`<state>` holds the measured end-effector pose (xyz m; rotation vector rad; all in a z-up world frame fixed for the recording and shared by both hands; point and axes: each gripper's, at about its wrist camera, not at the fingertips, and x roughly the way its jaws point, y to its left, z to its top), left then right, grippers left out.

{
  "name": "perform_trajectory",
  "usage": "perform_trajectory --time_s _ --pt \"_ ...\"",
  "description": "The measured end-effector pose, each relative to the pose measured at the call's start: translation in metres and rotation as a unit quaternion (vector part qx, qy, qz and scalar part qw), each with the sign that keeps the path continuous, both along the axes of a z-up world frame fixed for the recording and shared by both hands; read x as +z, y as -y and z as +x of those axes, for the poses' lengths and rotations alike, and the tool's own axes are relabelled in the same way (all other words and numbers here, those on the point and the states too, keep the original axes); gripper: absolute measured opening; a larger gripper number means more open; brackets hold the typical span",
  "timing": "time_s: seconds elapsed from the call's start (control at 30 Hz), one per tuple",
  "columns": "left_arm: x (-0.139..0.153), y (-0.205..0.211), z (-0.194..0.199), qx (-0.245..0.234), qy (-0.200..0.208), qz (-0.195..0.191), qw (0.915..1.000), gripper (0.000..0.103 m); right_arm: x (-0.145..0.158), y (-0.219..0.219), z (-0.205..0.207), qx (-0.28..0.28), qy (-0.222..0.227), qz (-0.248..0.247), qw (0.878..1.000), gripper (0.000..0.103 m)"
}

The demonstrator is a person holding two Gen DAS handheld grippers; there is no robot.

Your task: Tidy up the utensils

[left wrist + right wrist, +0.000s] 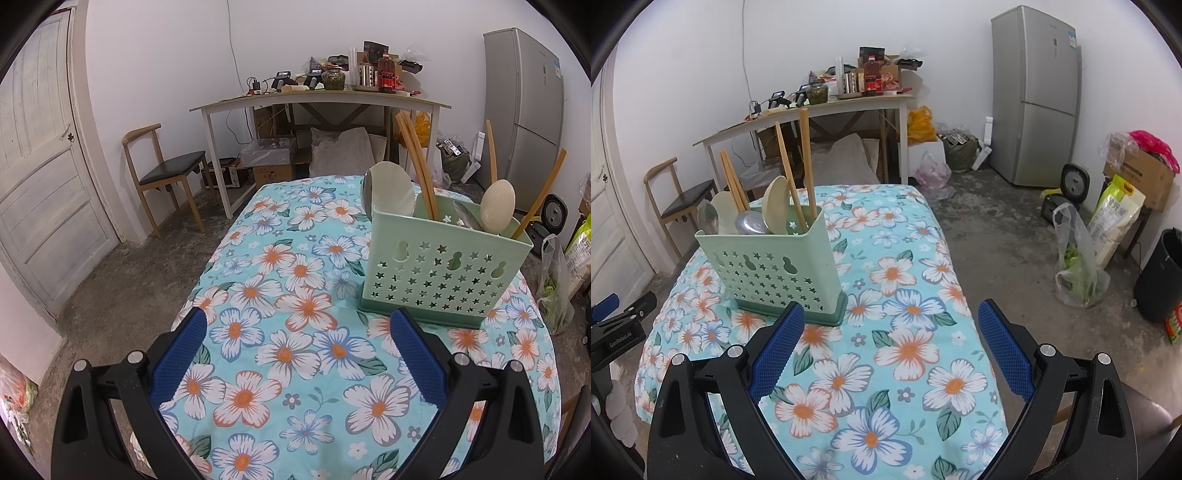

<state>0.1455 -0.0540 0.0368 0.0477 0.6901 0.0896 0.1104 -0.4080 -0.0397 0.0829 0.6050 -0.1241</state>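
A pale green utensil holder (pixel 439 273) (pixel 775 266) with star cut-outs stands on the floral tablecloth (pixel 288 288) (pixel 908 302). Wooden chopsticks (pixel 417 166) (pixel 807 162), cream spoons (pixel 496 206) (pixel 775 205) and metal spoons (pixel 467 218) (pixel 751 223) stick up out of it. My left gripper (pixel 297 325) is open, empty, hovering over the cloth just in front and left of the holder. My right gripper (pixel 892 314) is open too, nothing between its blue pads, with the holder just beyond its left finger. The left gripper's tip (pixel 605 306) shows at the right wrist view's left edge.
A white desk (pixel 317 101) (pixel 812 110) piled with bottles and boxes stands behind the table. A wooden chair (pixel 166 173) sits by the door (pixel 40 166). A grey fridge (pixel 1039 96), bags, a black bin (pixel 1161 273) and boxes line the concrete floor on the right.
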Motion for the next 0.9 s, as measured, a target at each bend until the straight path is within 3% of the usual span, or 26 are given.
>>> perform_trajectory --time_s 0.9 --pt "-0.0006 0.0015 0.0001 -0.001 -0.001 -0.001 1.0000 0.097 0.0004 -0.0011 0.0007 0.001 0.000 0.001 1.000 0.091"
